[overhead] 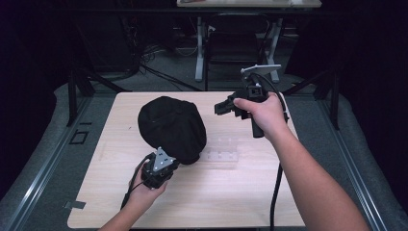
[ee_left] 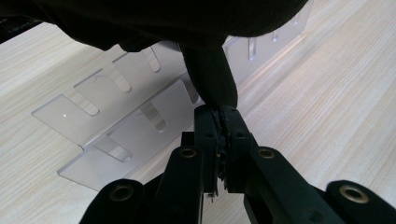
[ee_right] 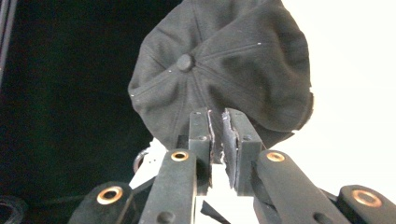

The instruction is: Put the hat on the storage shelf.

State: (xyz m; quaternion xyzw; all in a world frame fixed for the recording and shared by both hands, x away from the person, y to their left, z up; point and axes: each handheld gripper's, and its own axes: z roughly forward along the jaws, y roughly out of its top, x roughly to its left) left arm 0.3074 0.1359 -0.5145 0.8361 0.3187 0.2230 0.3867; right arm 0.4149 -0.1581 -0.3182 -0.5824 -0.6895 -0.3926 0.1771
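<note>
Closest to the person, the left gripper pinches a fold of a black cotton baseball cap, holding it above the pale wooden table and a clear acrylic slotted rack. Beyond the cap, the right gripper hovers with its jaws narrowly parted, gripping nothing
</note>
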